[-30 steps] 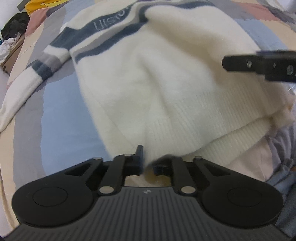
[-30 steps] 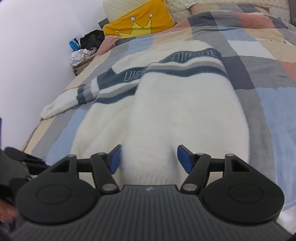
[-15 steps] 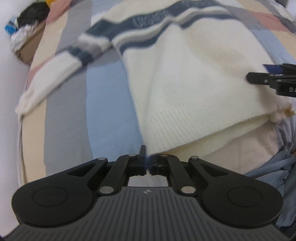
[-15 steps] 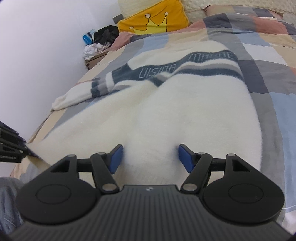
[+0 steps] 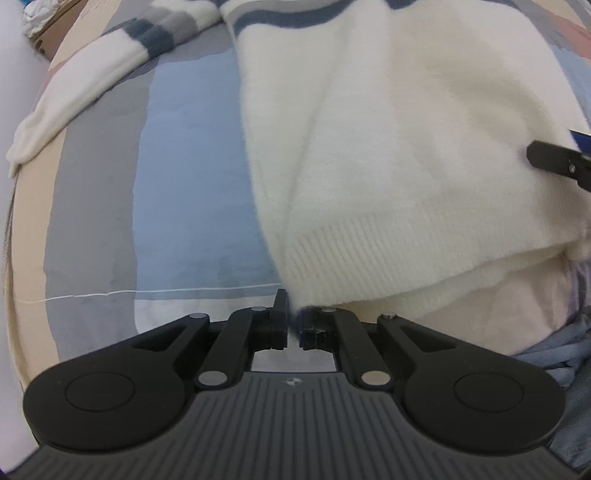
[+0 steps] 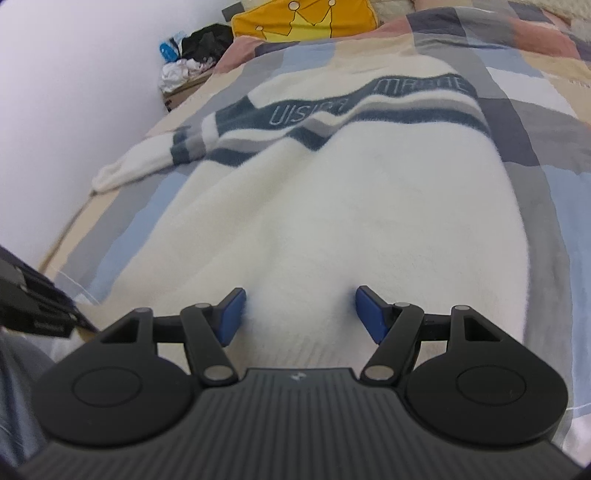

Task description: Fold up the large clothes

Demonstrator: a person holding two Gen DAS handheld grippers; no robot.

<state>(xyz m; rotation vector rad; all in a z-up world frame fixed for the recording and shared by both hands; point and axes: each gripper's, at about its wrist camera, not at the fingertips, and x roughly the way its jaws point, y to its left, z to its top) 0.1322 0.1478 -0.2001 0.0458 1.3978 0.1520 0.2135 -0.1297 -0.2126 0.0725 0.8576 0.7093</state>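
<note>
Sweater (image 6: 332, 221): a big, fluffy, cream-white one. It lies spread out on the bed, and takes up most of both views.
Stripes: dark blue and grey bands run across the chest. One band has letters on it.
Sleeve (image 5: 74, 96): it stretches out to the left over the cover, away from the body of the sweater. It has blue and grey bands too.
Bottom edge (image 5: 369, 254): the ribbed edge is near the tongs. In the left view it lies doubled, one layer on top of another.
Bed cover (image 5: 192, 184): big squares of light blue, grey, tan and pink.
Left gripper (image 5: 294, 326): its tips are nearly together, with only a thin gap. The corner of the ribbed edge sits right at the tips. It is too blurry there to tell if cloth is pinched.
Right gripper (image 6: 298, 314): its blue pads are wide apart. A soft hump of the sweater bulges up between them. The pads are at its sides, but I cannot tell if they squeeze it.
Yellow pillow (image 6: 306, 18): at the far end of the bed, with a crown on it.
Pile of clothes (image 6: 192, 55): dark and white things by the wall, beside the bed.
Blue cloth (image 5: 554, 339): bunched at the near right, just past the sweater.
</note>
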